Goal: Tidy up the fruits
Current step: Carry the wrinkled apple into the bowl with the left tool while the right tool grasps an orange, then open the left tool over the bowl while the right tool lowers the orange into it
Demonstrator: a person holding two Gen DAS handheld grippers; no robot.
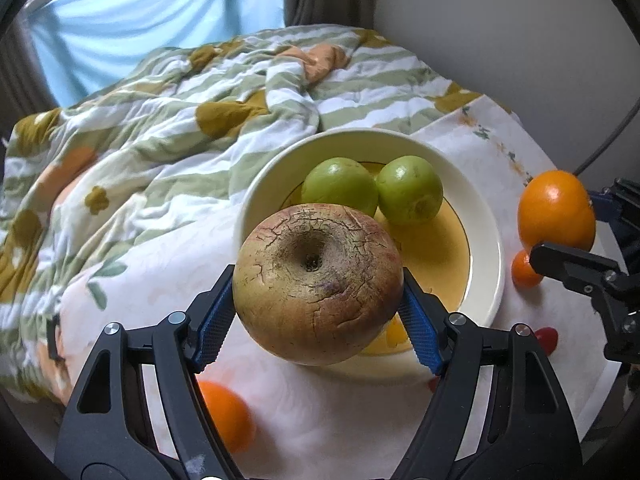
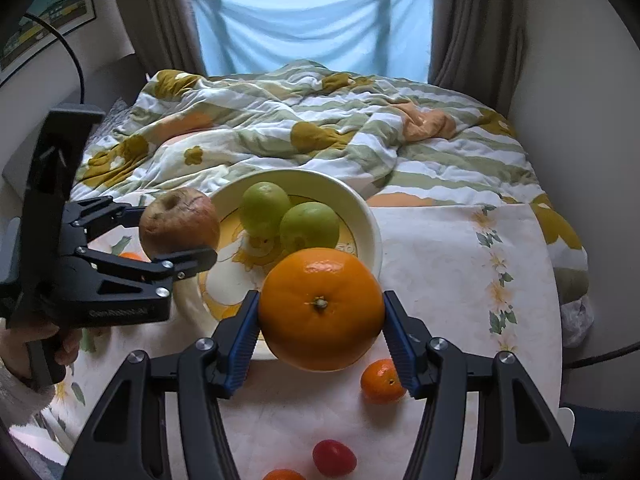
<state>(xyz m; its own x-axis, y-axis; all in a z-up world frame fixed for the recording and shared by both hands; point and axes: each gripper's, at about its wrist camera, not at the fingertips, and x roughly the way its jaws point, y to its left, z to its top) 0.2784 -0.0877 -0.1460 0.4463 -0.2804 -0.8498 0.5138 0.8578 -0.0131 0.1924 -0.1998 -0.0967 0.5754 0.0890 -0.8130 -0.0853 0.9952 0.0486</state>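
A: Left hand-held gripper (image 1: 318, 308)?
B: Clamped on the apple (image 1: 318, 284), held up at the bowl (image 1: 486, 240) rim, prob to drop in. Skin brownish, cracked.
A: Right hand-held gripper (image 2: 320, 336)?
B: Grips a big orange (image 2: 321, 309), smooth, glossy, just short of the bowl. Two green fruits (image 2: 308, 226) beyond, inside it; small orange (image 2: 382, 380) below on the surface (image 2: 440, 264).

In the left wrist view the apple (image 1: 318, 284) covers the near rim of the bowl (image 1: 256, 196), and an orange fruit (image 1: 228, 416) is blurred behind a jaw. In the right wrist view, another orange fruit (image 2: 283, 474) is cut by the bottom edge.
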